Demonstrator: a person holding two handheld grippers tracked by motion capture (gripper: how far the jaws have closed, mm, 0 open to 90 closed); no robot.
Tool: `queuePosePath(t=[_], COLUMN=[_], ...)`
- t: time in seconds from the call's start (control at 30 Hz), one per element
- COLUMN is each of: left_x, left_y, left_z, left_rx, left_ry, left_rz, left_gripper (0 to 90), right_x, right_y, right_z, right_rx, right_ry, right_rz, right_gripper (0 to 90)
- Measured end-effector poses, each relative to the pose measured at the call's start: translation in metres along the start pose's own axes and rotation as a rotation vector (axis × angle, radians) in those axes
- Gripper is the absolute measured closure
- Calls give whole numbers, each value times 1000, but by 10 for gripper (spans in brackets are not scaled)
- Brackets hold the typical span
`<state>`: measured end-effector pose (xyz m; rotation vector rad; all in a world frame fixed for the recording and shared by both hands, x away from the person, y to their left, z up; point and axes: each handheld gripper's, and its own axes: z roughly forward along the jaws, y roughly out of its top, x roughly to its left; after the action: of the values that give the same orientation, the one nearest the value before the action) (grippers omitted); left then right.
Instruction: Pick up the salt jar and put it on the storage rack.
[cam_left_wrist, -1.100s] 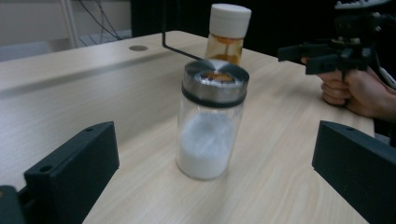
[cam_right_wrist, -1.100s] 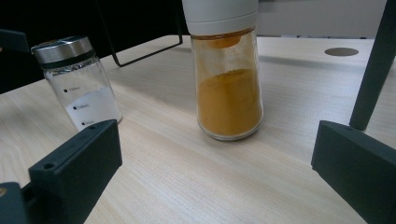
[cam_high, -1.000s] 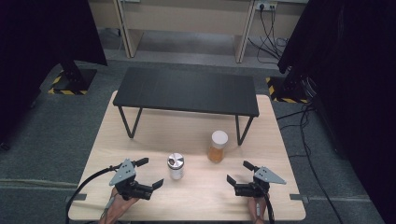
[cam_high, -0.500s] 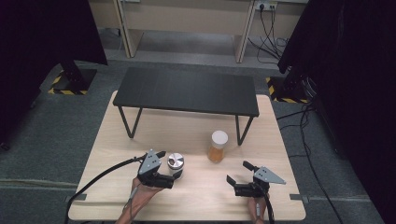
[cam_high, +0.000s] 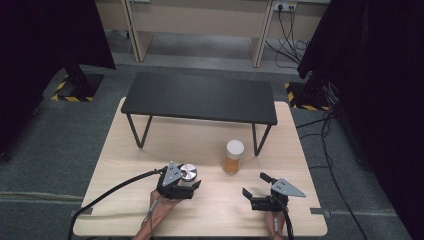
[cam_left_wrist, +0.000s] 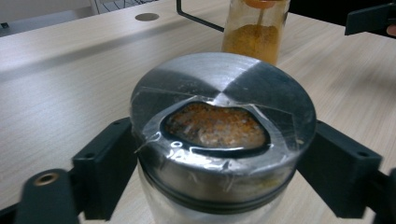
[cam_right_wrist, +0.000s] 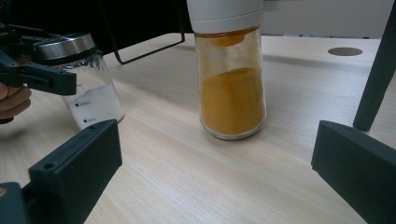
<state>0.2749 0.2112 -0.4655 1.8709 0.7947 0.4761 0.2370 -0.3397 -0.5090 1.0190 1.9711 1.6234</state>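
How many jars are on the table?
2. The steel-lidded jar sits between the jaws of the left gripper, near the front. The orange spice jar stands farther back, by a leg of the black shelf.

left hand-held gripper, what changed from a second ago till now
The left hand-held gripper moved right to the steel-lidded jar; its jaws have just been closing and now flank the jar just under its lid. The right hand-held gripper, open, the jar itself and the orange spice jar stayed put.

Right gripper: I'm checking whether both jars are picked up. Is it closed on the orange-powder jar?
No, the right gripper stands open, short of the orange-powder jar.
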Motion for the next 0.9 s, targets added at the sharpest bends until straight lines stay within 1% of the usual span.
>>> queuePosePath(t=[0.03, 0.1, 0.2, 0.33, 0.43, 0.63, 0.8, 0.9], left_x=[0, 2, 1, 0, -4, -7, -8, -5], left_y=[0, 0, 0, -1, -4, -6, -6, -3], left_z=[0, 0, 0, 0, 0, 0, -1, -4], left_rx=[0, -4, -8, -15, -27, -38, -35, -33], left_ry=[0, -7, 7, 10, 25, 30, 29, 13], left_rz=[0, -4, 3, 6, 10, 18, 22, 6], left_gripper=[210, 237, 302, 307, 309, 312, 313, 313], right_x=[0, 0, 0, 0, 1, 1, 1, 1], right_y=[0, 0, 0, 0, 0, 0, 0, 0], right_z=[0, 0, 0, 0, 0, 0, 0, 0], right_rx=[0, 2, 3, 2, 2, 1, 0, 0], right_ry=[0, 1, 0, -1, -1, -2, -2, -2], right_rz=[0, 0, -2, -3, -2, -1, -2, -2], right_gripper=[15, 16, 15, 15, 15, 15, 15, 15])
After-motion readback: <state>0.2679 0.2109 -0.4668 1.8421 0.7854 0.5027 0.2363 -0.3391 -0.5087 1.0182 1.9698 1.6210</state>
